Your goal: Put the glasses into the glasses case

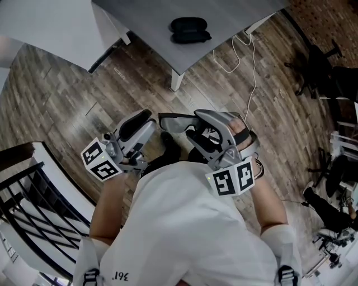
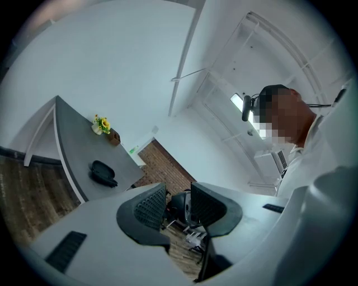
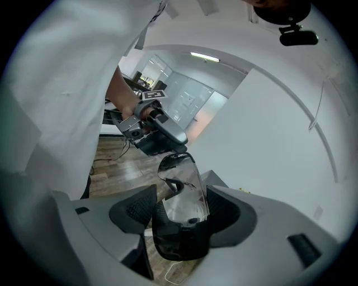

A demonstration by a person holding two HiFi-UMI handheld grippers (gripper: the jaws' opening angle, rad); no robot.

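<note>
My right gripper (image 1: 202, 122) is shut on the glasses (image 1: 174, 122), a pair with clear lenses and a dark frame, and holds them in the air in front of my torso. In the right gripper view the glasses (image 3: 182, 195) stand upright between the two pads of the right gripper (image 3: 182, 211). My left gripper (image 1: 139, 123) hovers just left of them, open, with nothing between the fingers of the left gripper (image 2: 178, 202). The black glasses case (image 1: 189, 29) lies on the grey table (image 1: 240, 17) some way ahead, with its lid seemingly down, and the same glasses case (image 2: 103, 172) is also in the left gripper view.
A small pot of yellow flowers (image 2: 105, 127) stands on the table's far end. A white cable (image 1: 247, 61) trails over the wooden floor by the table leg (image 1: 177, 82). Black office chairs (image 1: 320, 67) stand at the right. A dark stair railing (image 1: 33, 192) is at the lower left.
</note>
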